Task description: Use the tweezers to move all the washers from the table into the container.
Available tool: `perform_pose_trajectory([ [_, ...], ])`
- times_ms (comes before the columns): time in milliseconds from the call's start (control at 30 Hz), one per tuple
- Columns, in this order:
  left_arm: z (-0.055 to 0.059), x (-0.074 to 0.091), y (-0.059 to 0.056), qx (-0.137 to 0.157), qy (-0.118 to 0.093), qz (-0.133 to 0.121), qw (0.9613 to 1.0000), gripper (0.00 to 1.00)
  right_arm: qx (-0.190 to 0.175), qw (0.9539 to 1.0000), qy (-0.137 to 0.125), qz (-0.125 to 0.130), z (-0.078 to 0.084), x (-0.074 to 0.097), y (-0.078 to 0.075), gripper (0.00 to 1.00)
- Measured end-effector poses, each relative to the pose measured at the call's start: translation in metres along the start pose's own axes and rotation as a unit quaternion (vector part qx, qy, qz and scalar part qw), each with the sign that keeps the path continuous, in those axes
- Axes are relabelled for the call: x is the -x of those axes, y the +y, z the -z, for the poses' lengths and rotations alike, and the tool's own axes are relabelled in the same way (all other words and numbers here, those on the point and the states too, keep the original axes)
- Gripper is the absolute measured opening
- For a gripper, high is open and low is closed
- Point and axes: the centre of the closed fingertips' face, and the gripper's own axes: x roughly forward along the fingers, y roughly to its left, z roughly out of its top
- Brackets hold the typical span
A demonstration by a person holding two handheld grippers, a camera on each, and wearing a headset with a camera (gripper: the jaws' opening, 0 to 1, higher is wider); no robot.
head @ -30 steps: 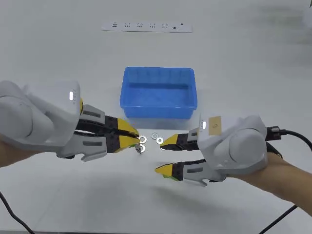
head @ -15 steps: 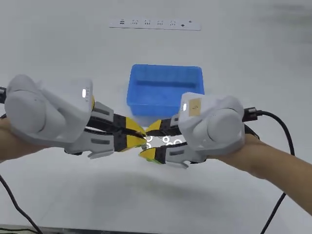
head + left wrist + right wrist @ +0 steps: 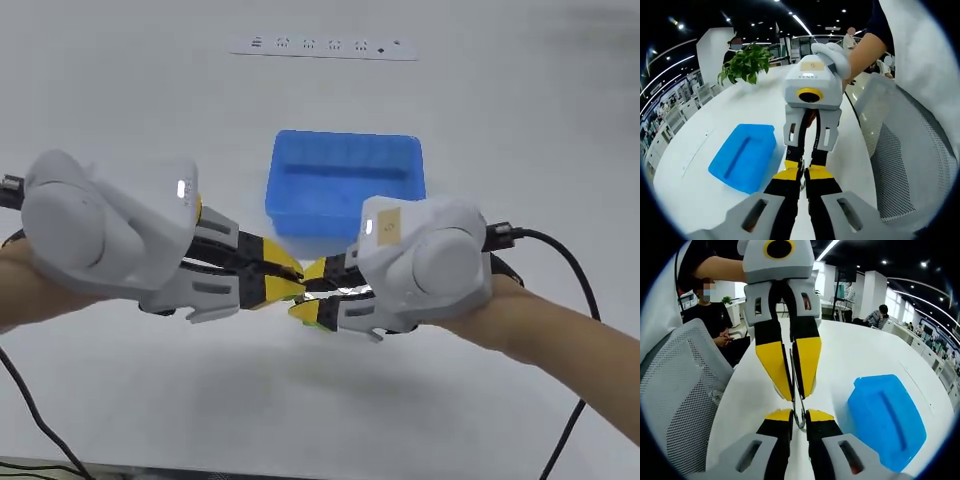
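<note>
The tweezers (image 3: 799, 390) hang in the air between the two grippers, which meet tip to tip over the near middle of the bench (image 3: 300, 400). The left gripper (image 3: 292, 278) is clamped on the blades. The right gripper (image 3: 308, 290) has its jaws a narrow gap apart on either side of the joined end. I cannot tell whether they are pressing on it yet.

The container (image 3: 345, 180) sits on the bench just beyond the tips, and I can make out no washer in it. The washers themselves are hidden behind the grippers in the head view.

The main risk, as I judge it, is in this two-sided hold. If the left gripper lets go before the right one has a firm bite on that slim, smooth end, the tweezers could swing or drop. Falling there, they could land among the washers and scatter them. If both clamp and the hands pull out of line, the blades may twist in the jaws and sit crooked for picking.

Count: two grippers, one pair of tweezers, one container, and one power strip (image 3: 322, 46) at the far edge. The washers cannot be counted.
</note>
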Motion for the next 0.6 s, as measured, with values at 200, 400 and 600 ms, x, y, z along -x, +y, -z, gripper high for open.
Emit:
perform_pose_trajectory([
  [200,0.0023,-0.0005,0.0013,0.002,0.003,-0.005,1.0,0.08,0.009,1.0,-0.001,0.002,0.0007,-0.0007,0.0003,0.1],
  [400,0.0022,-0.0016,-0.0005,0.025,-0.008,-0.02,0.9994,0.09,0.011,0.9998,-0.01,0.011,0.0015,0.0005,0.0016,0.1],
  [600,0.0019,-0.0003,-0.0029,0.032,-0.012,-0.026,0.9991,0.2,0.007,0.9997,-0.016,0.017,-0.0009,0.0023,-0.0002,0.1],
])
